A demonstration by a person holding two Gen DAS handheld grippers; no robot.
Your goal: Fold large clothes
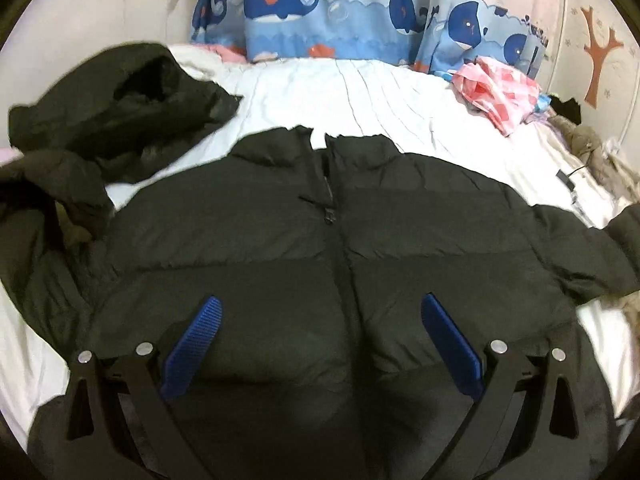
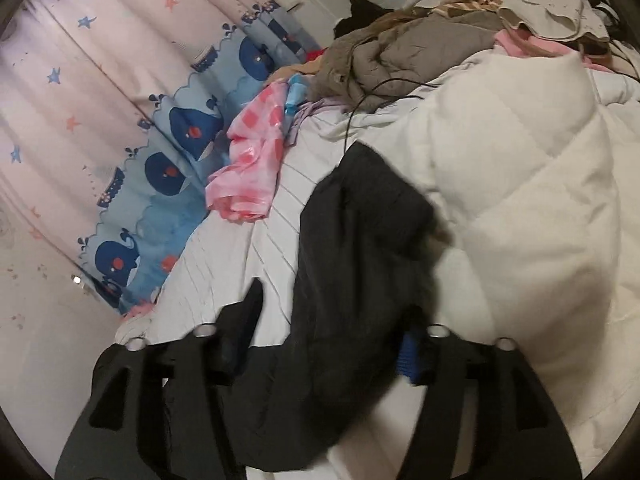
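Black jacket sleeve (image 2: 360,240) between right gripper (image 2: 324,320) fingers (image blurred), on white bedsheet (image 2: 240,256).

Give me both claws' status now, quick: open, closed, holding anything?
Left claw: open, empty, over the black quilted puffer jacket lying flat on the white bedsheet.
Right claw: the jacket's black sleeve lies between its fingers; grip cannot be told.

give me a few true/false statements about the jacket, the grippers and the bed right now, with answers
1. The black puffer jacket lies front up on the white bed sheet. True.
2. The left gripper is clamped shut on the jacket. False: its blue fingers stand wide apart above it.
3. The jacket's sleeve runs between the right gripper fingers. True.
4. The curtain is printed with red cars. False: blue whales.
5. A pink checked cloth lies near the curtain. True.
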